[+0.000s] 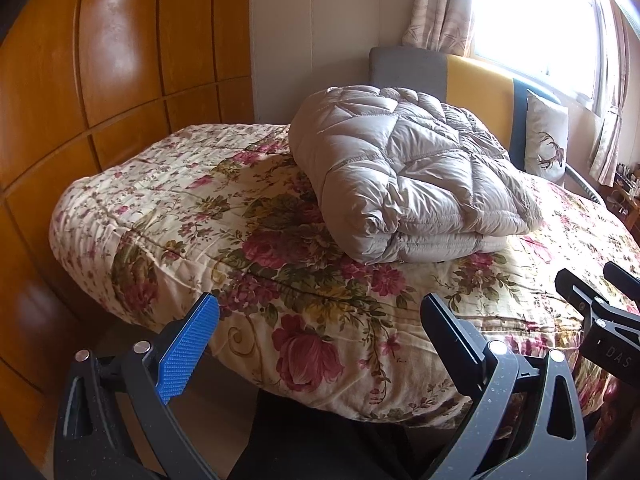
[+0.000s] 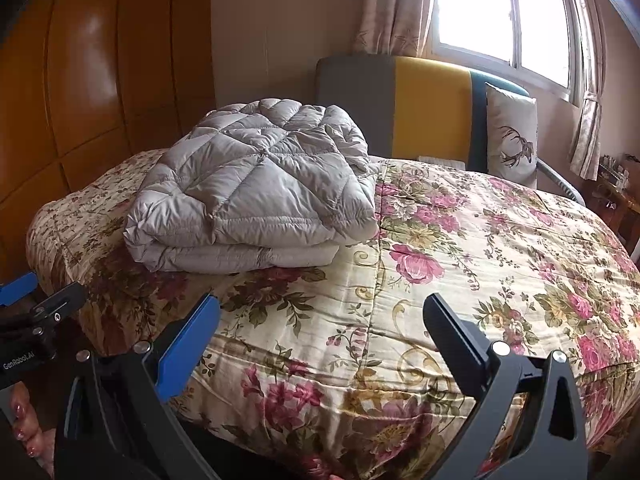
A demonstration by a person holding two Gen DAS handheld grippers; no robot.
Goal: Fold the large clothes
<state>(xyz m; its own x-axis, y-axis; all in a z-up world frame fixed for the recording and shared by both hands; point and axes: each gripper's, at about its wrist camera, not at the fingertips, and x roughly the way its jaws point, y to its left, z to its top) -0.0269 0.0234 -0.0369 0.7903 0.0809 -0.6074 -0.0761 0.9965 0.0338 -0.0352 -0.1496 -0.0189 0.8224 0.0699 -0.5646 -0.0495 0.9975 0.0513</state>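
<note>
A grey quilted down garment (image 1: 404, 172) lies folded in a thick bundle on the floral bedspread (image 1: 192, 216), toward the bed's left half; it also shows in the right wrist view (image 2: 256, 184). My left gripper (image 1: 320, 312) is open and empty, held above the bed's near edge, well short of the bundle. My right gripper (image 2: 322, 312) is open and empty, over the near edge to the right of the bundle. The right gripper's tip (image 1: 600, 304) shows at the right edge of the left wrist view, and the left gripper's tip (image 2: 36, 304) at the left edge of the right wrist view.
A wooden wardrobe (image 1: 100, 80) stands along the bed's left side. A grey, yellow and blue headboard (image 2: 420, 108) with a deer-print pillow (image 2: 512, 136) is at the far end, under a curtained window (image 2: 500, 16). A cluttered side table (image 2: 620, 192) stands far right.
</note>
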